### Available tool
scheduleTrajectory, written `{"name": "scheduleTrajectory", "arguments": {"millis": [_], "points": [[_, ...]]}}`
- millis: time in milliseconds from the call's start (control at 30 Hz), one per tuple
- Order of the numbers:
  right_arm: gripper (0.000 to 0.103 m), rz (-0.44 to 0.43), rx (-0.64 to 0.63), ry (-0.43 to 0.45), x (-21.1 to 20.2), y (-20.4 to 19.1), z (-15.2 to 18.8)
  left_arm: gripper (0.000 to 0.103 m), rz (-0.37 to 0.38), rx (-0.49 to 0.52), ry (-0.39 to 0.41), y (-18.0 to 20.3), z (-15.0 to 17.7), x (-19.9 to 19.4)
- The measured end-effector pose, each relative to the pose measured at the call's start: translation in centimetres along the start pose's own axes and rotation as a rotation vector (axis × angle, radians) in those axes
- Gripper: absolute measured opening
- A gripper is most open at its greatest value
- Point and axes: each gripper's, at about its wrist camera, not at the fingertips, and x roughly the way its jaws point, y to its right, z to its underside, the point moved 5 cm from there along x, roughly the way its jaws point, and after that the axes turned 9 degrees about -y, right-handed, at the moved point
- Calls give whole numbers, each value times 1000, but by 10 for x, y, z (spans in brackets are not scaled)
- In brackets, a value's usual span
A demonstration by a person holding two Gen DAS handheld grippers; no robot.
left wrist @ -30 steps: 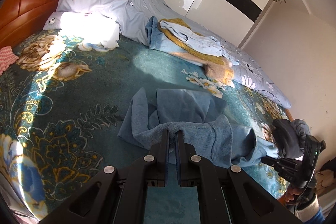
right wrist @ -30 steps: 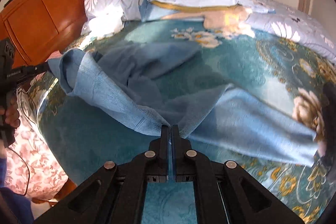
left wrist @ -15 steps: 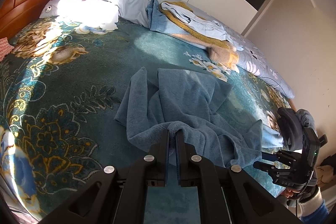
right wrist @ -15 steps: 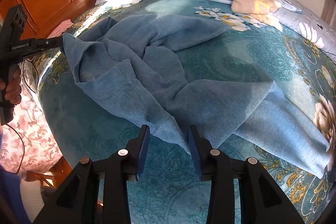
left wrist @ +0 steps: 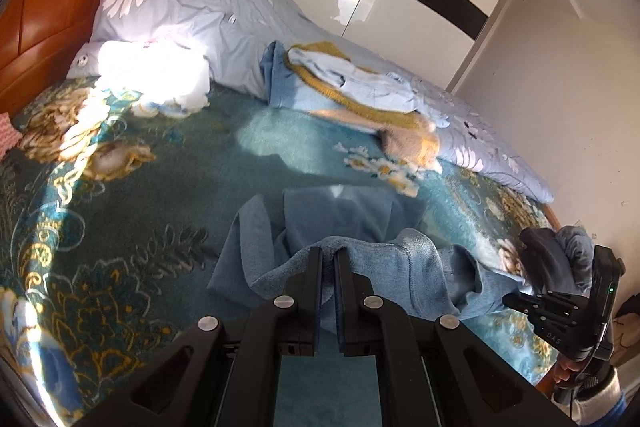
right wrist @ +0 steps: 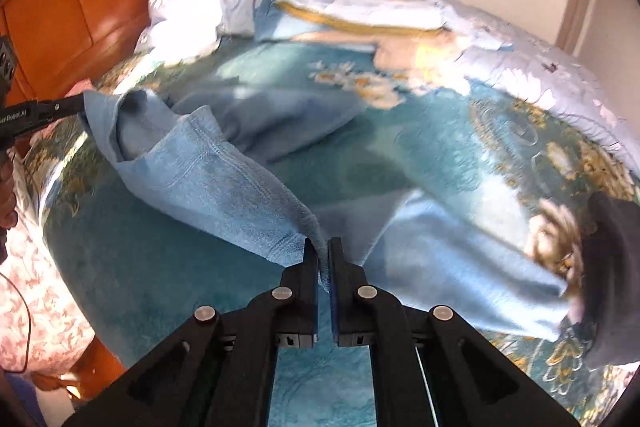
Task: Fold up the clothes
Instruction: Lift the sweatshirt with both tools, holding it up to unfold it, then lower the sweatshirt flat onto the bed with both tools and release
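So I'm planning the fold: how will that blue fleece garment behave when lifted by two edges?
Probably floppy: the blue garment sags and creases between the left gripper and right gripper. Likely light, since small pinches raise it. Its fuzzy pile looks grippy, not slippery.

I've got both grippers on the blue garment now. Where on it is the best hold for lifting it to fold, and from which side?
Keep to the thick stitched hem. The blue garment hangs in a taut band between the left gripper and the right gripper, both shut on that hem. Come from the near bed edge, jaws across the hem; the rest lies crumpled on the bedspread, so spaced hem corners should probably spread it.
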Motion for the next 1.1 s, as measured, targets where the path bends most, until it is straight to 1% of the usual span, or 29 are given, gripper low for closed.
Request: {"name": "scheduleTrajectory", "arguments": {"millis": [67, 167, 233, 300, 400, 500, 633, 733, 800, 900, 1000, 1100], "points": [[4, 64, 26, 85, -34, 15, -25, 6, 27, 45, 68, 21, -26, -15], [4, 130, 62, 206, -88, 35, -60, 6, 67, 123, 176, 54, -64, -44], [4, 166, 79, 285, -125, 44, -76, 6, 96, 170, 242, 74, -85, -66], [4, 183, 94, 349, -161, 51, -86, 6, 121, 210, 297, 90, -100, -88], [4, 212, 86, 434, -209, 52, -87, 6, 152, 263, 364, 109, -113, -121], [4, 238, 70, 503, -250, 49, -79, 6, 173, 327, 427, 124, -114, -156], [4, 266, 46, 572, -293, 44, -71, 6, 192, 423, 509, 146, -110, -203], [4, 284, 35, 616, -320, 43, -70, 6, 202, 488, 550, 161, -113, -230], [4, 299, 30, 633, -331, 45, -73, 6, 210, 508, 556, 167, -118, -238], [4, 293, 36, 603, -323, 53, -82, 6, 185, 516, 540, 169, -128, -227], [4, 288, 41, 522, -286, 63, -94, 6, 170, 474, 455, 158, -138, -183], [4, 269, 62, 428, -237, 75, -102, 6, 144, 400, 332, 135, -145, -119]]}}
